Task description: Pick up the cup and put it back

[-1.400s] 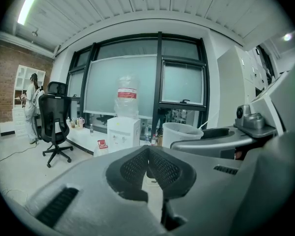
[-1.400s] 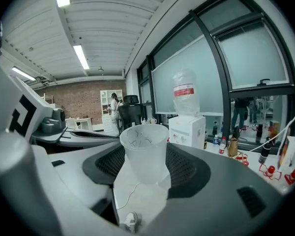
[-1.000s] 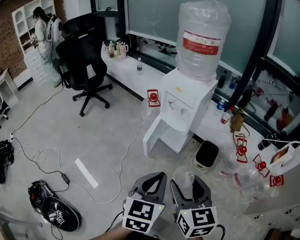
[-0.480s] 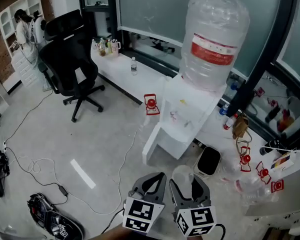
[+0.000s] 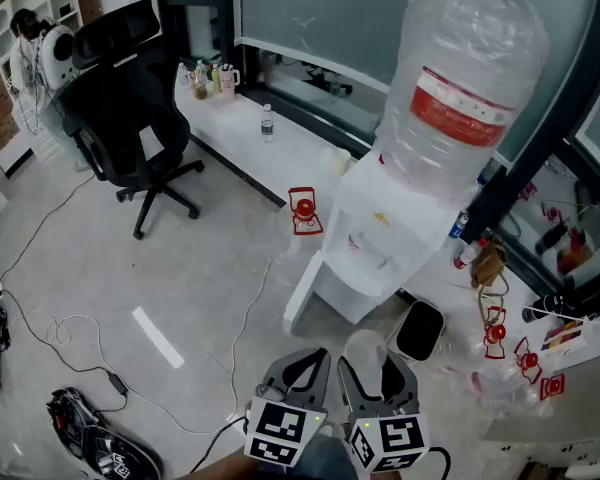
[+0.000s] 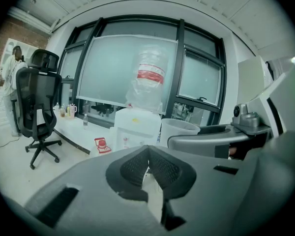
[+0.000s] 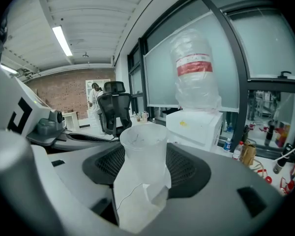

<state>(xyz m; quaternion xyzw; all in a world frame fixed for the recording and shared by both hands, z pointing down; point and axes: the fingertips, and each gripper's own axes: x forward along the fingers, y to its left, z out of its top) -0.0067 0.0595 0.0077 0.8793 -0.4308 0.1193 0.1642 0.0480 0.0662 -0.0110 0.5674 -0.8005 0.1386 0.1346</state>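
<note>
Only the right gripper view shows the grip itself: the right gripper (image 7: 145, 165) pinches a clear, crumpled plastic cup (image 7: 143, 149) between its ribbed pads, rim up. The left gripper view shows the left gripper (image 6: 148, 162) with its pads pressed together on nothing. The head view alone gives the layout. Both grippers are side by side above the floor, facing a white water dispenser (image 5: 372, 230). Its bottle (image 5: 467, 98) carries a red label with print too small to read. A black bin (image 5: 418, 330) sits just beside the dispenser, and an office chair (image 5: 128, 88) stands well apart to the left.
</note>
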